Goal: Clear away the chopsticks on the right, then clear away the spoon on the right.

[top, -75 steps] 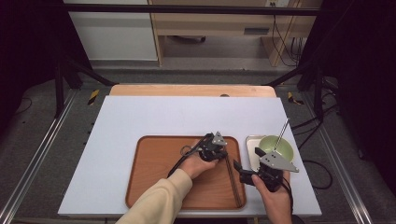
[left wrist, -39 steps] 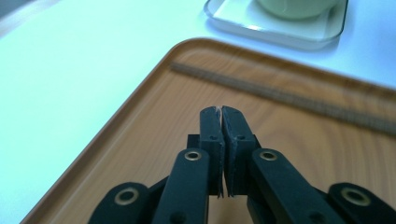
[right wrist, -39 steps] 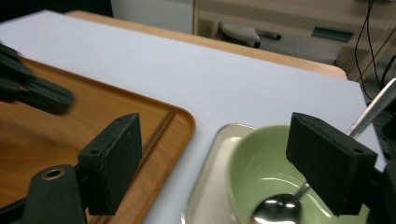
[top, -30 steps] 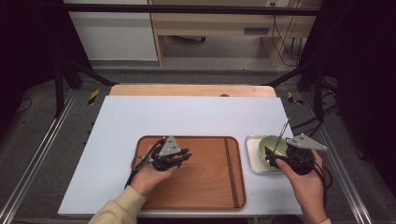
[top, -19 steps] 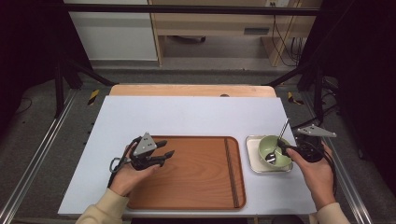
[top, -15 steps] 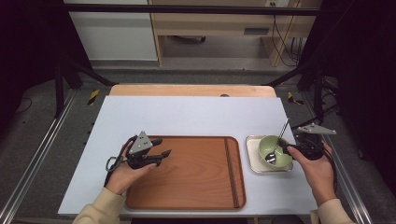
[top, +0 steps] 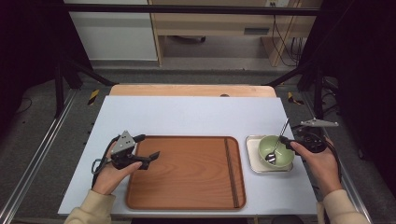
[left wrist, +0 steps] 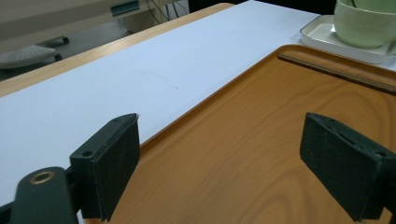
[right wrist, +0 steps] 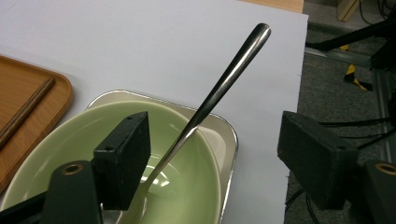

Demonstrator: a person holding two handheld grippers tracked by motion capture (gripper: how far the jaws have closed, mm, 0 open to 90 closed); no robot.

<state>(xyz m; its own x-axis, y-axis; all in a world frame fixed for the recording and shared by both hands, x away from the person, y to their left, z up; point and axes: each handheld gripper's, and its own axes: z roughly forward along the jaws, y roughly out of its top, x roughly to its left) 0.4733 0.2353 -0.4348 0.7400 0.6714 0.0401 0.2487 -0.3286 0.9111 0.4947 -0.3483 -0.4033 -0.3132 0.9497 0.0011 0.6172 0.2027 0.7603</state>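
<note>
Between the right gripper's point(right wrist: 212, 158) spread, unclenched black pads stands a slim steel spoon point(right wrist: 219, 91), untouched, leaning in a smooth pale-green bowl point(right wrist: 187, 186) on a small metal tray point(right wrist: 231, 140), while the left gripper point(left wrist: 233, 163), its jaws just opened wide on nothing, hovers over the wooden tray point(left wrist: 261, 140).

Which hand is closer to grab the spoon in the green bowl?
Probably the right gripper: its open jaws hover beside the spoon in the green bowl. The left gripper is across the wooden tray.
</note>
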